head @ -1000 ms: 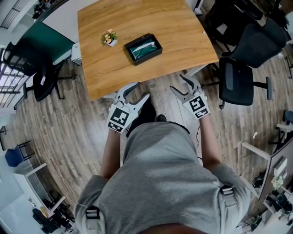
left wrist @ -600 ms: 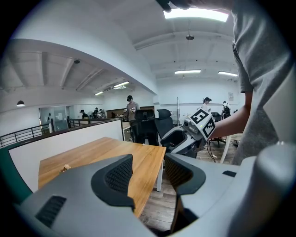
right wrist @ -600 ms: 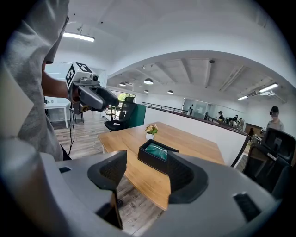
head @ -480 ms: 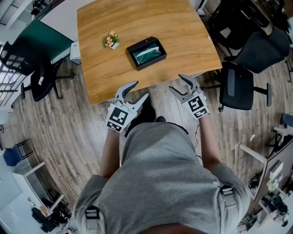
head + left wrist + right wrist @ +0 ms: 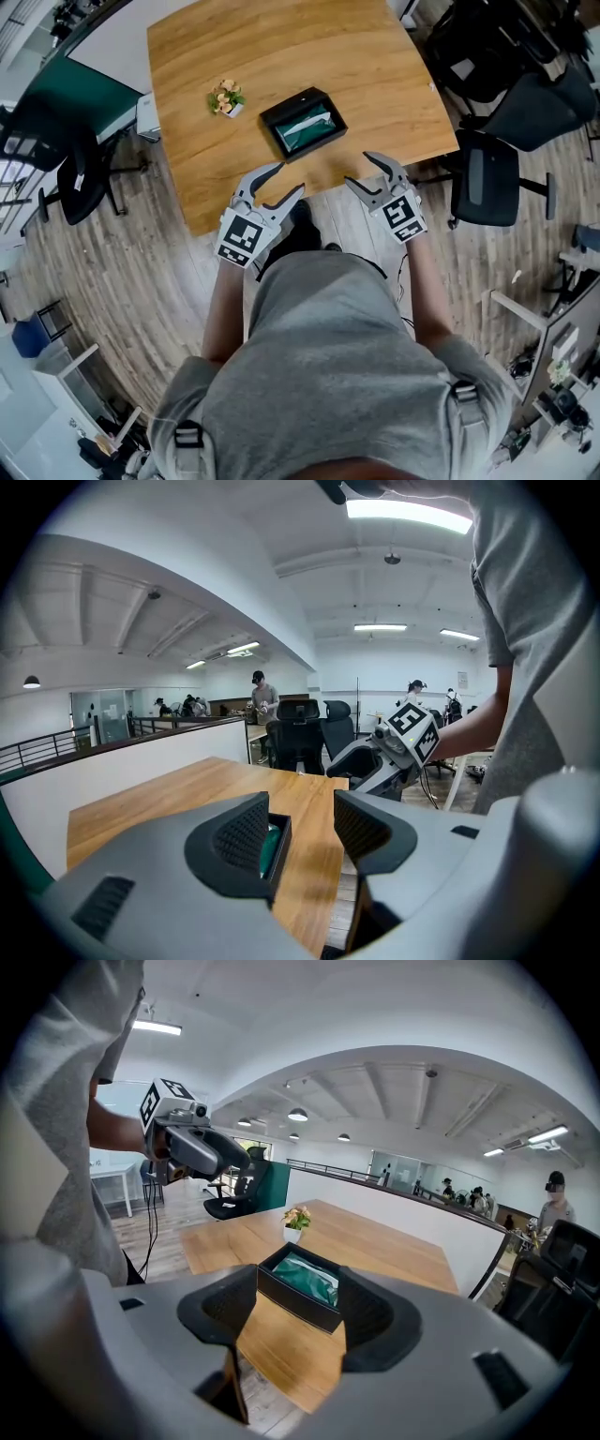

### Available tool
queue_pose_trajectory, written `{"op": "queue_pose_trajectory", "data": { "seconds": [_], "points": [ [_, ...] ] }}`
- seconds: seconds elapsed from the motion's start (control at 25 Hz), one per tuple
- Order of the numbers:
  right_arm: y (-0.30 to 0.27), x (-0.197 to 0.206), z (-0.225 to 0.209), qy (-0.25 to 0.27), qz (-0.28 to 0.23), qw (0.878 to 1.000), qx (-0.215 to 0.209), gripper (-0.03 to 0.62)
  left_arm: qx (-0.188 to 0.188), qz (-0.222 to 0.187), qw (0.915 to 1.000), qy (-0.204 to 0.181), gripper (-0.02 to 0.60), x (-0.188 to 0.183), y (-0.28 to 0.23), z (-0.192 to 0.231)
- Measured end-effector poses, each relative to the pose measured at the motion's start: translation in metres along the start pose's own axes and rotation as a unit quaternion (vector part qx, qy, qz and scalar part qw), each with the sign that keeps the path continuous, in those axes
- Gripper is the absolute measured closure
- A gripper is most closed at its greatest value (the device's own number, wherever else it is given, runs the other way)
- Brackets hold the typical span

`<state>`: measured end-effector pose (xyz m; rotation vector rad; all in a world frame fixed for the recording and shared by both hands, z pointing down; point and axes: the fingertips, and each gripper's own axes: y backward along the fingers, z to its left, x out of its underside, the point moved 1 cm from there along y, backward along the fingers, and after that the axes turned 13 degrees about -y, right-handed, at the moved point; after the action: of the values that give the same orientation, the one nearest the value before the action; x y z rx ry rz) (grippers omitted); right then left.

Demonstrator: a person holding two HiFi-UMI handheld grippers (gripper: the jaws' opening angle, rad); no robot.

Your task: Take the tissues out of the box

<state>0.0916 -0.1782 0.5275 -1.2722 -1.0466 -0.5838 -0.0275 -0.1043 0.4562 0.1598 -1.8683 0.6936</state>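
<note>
Black box of green tissues, untouched on surface; approach step judged underway; left gripper, right gripper spread, empty; next required: reach in, pinch tissues.

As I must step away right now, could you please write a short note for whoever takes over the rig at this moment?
Left gripper: open, empty, at the table's near edge, short of the box.
Right gripper: open, empty, at the same edge, with the box in line with its jaws.
Box: black, open-topped, on the table near a small plant. The tissues lie inside it in a green pack.
Done: nothing yet; the tissues are untouched.
Left: reach the box, grip the tissues, lift them out.
</note>
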Motion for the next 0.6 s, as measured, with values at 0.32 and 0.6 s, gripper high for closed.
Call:
{"op": "queue_pose_trajectory", "data": {
  "seconds": [0.32,0.6],
  "points": [
    [-0.031,-0.008,-0.017,-0.013,0.014,1.000,0.019,0.315,0.025,-0.004,0.9997,0.002,0.350,0.013,-0.017,0.039],
    [-0.064,-0.021,-0.023,-0.008,0.018,0.999,0.025,0.315,0.030,-0.009,0.9995,-0.001,0.350,0.028,-0.024,0.076]
  ]
}}
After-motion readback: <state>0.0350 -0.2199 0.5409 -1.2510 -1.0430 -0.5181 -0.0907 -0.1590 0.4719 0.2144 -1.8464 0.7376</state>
